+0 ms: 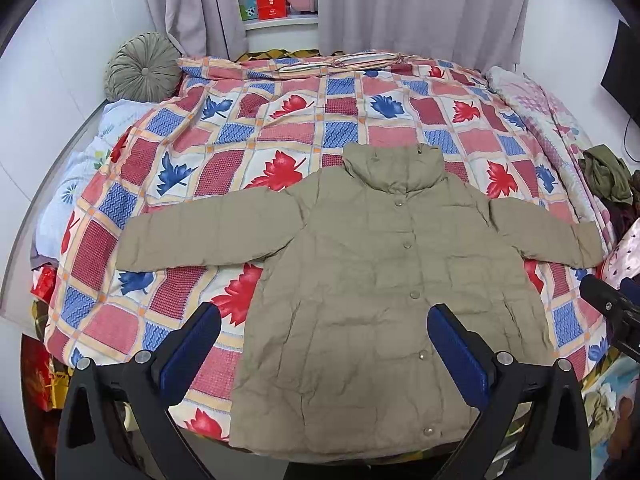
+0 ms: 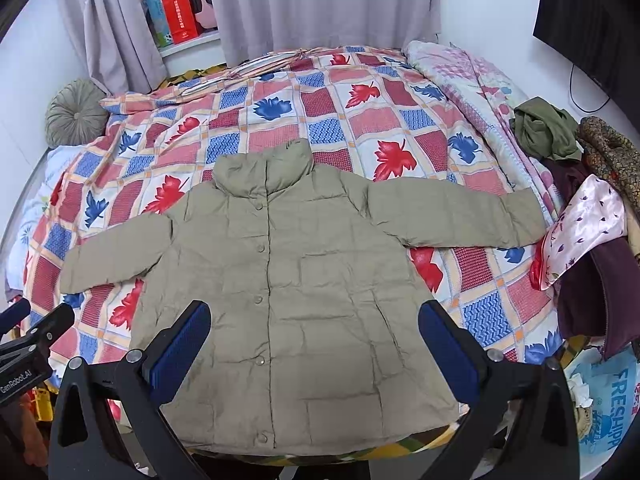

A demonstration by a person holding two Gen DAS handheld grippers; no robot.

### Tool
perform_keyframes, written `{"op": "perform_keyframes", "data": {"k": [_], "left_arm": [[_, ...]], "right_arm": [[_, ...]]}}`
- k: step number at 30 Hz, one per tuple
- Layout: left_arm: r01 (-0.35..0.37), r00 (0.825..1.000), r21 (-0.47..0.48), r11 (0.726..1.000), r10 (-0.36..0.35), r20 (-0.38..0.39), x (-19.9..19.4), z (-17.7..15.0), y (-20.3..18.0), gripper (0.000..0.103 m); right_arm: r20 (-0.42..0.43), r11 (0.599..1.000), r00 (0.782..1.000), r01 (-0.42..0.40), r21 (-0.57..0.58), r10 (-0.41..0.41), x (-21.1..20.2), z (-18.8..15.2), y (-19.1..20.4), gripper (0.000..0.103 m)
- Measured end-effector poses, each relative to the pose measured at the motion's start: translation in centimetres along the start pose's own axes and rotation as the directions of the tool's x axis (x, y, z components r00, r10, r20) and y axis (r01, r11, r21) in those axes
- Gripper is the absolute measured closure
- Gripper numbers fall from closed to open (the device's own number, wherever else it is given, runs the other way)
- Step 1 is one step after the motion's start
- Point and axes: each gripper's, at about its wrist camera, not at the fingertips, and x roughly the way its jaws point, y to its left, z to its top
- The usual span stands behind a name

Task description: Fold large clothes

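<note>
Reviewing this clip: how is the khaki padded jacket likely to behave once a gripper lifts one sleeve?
The jacket looks quilted and puffy, so probably light for its bulk. Its creased shell suggests floppy fabric: a lifted sleeve would likely drape and drag the body. The smooth shell may slip between the open left gripper pads.

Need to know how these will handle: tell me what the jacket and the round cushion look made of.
Jacket: looks like thin, matte, padded synthetic shell, going by its crinkles and quilted seams; snap buttons. Round cushion: probably velvet, with soft sheen and pleats meeting at a centre button.
</note>
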Motion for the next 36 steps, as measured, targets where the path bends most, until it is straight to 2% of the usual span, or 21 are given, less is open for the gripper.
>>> {"op": "perform_keyframes", "data": {"k": [36], "left_arm": [[-0.002,1.000,0.000,1.000,0.002,-0.007,0.35,-0.03,0.33,0.000]], "right_arm": [[-0.001,1.000,1.000,0.001,0.000,-0.001,0.54,0.36,0.36,0.000]]}}
